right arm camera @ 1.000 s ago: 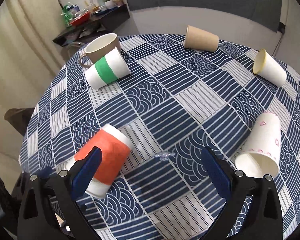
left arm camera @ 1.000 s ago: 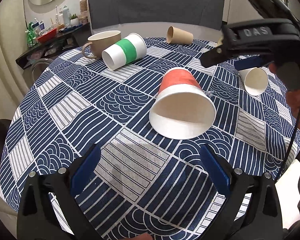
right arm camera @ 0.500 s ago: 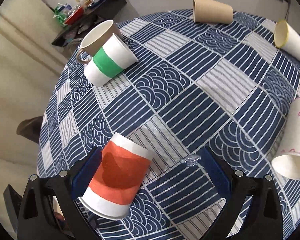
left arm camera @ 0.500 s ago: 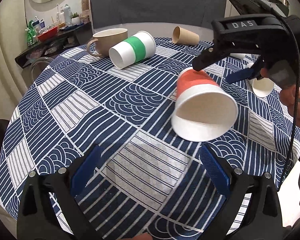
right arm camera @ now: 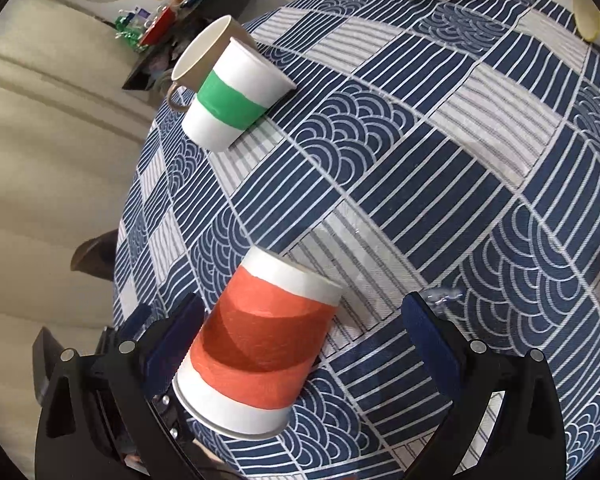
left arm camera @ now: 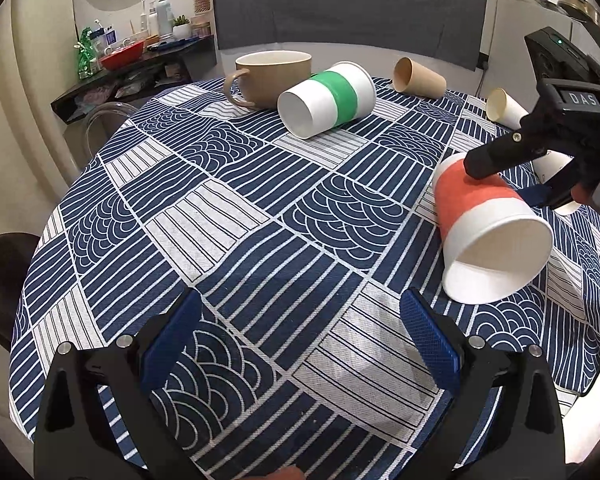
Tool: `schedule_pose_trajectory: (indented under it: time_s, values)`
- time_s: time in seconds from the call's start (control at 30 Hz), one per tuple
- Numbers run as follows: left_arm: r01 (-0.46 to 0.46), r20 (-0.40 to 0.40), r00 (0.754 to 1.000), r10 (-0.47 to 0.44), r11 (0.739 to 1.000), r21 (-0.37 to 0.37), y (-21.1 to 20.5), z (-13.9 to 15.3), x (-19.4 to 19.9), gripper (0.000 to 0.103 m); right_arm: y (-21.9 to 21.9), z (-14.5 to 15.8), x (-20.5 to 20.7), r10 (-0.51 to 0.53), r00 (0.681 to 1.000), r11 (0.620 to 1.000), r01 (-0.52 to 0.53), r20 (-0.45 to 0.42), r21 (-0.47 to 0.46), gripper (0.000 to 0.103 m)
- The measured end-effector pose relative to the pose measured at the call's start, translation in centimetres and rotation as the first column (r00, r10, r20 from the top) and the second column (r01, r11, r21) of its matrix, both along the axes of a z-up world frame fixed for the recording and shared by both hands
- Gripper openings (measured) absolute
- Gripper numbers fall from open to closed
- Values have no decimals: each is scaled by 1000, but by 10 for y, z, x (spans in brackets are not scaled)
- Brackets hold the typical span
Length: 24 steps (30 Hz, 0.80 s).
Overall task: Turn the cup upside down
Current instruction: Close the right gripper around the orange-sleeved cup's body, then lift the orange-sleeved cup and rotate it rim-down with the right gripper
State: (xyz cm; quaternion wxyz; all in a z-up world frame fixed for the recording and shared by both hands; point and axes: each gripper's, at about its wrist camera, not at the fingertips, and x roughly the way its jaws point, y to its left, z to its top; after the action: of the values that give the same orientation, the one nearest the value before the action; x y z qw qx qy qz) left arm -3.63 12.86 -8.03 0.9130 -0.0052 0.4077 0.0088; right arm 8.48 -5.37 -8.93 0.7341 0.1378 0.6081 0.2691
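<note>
A white paper cup with an orange-red band (left arm camera: 488, 228) lies on its side on the blue patterned tablecloth (left arm camera: 260, 208), mouth toward the left wrist camera. In the right wrist view the cup (right arm camera: 260, 344) sits between the open fingers of my right gripper (right arm camera: 304, 340), close to the left pad, base pointing away. In the left wrist view my right gripper (left arm camera: 512, 176) straddles the cup's base end from above. My left gripper (left arm camera: 300, 340) is open and empty, low over the near cloth, left of the cup.
A green-banded white cup (left arm camera: 326, 98) lies on its side next to a tan mug (left arm camera: 272, 78). A brown cup (left arm camera: 418, 78) and a white cup (left arm camera: 504, 108) lie at the far right. A shelf with clutter (left arm camera: 132, 60) stands beyond the table.
My right gripper has come down over the orange-red cup, which now sits between its fingers. The left gripper's view has swung left, so the cup appears further right.
</note>
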Motion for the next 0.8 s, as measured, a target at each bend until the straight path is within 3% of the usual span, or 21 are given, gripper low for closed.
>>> schedule_pose_trajectory:
  time_s: [0.13, 0.17, 0.2, 0.23, 0.4, 0.6, 0.8]
  values:
    - [36, -15, 999, -37, 999, -30, 3, -2, 4, 97, 7, 0, -1, 22, 1000, 1000, -22, 2, 8, 93]
    - [45, -20, 999, -46, 998, -39, 4, -3, 5, 97, 8, -1, -2, 27, 1000, 1000, -27, -1, 15, 85]
    - [50, -24, 998, -51, 998, -46, 4, -3, 7, 97, 10, -2, -1, 40, 999, 999, -40, -14, 30, 70]
    - [51, -30, 998, -53, 997, -54, 6, -5, 8, 97, 12, -4, -1, 49, 998, 998, -47, -30, 39, 67]
    - [50, -55, 997, -53, 996, -69, 10, -9, 13, 97, 11, -3, -3, 34, 999, 999, -33, -3, 37, 66]
    - [56, -57, 997, -59, 997, -56, 5, -10, 10, 97, 2, 17, -12, -3, 989, 999, 11, 145, -53, 64]
    - [67, -52, 996, -69, 997, -34, -3, -6, 7, 97, -17, 45, -24, -43, 936, 983, 102, 350, -152, 62]
